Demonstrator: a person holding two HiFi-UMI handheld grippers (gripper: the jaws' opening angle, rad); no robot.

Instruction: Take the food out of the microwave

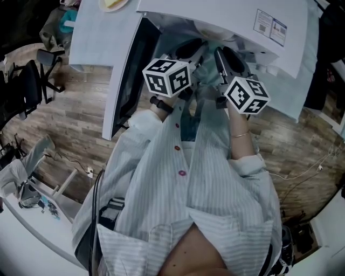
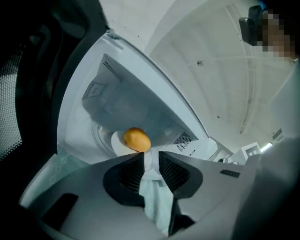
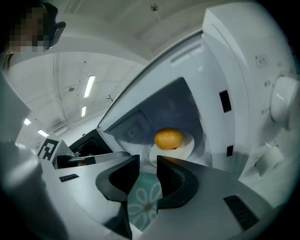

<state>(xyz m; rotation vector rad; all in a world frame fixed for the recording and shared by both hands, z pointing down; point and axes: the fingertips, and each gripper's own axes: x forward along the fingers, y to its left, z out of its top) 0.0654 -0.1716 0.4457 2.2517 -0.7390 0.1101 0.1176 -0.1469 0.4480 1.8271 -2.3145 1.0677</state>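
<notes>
The white microwave (image 1: pixel 226 21) stands with its door (image 1: pixel 129 70) swung out to the left. Inside, a round orange-yellow food item (image 2: pixel 137 139) (image 3: pixel 168 138) sits on a white plate (image 2: pixel 117 143) (image 3: pixel 189 143) on the turntable. My left gripper (image 2: pixel 151 161) is just in front of the cavity, its jaws parted, with only the plate's near rim and cloth showing through the gap. My right gripper (image 3: pixel 147 165) is held beside it, jaws also parted and nothing pressed between them. In the head view both grippers (image 1: pixel 187 53) (image 1: pixel 226 58) reach into the microwave mouth.
The microwave's control knob (image 3: pixel 283 101) is at the right of the cavity. A flower-patterned cloth (image 3: pixel 145 201) lies under the jaws. A plate with food (image 1: pixel 113 4) rests on the white table at top left. An office chair (image 1: pixel 32 81) stands on the wooden floor at left.
</notes>
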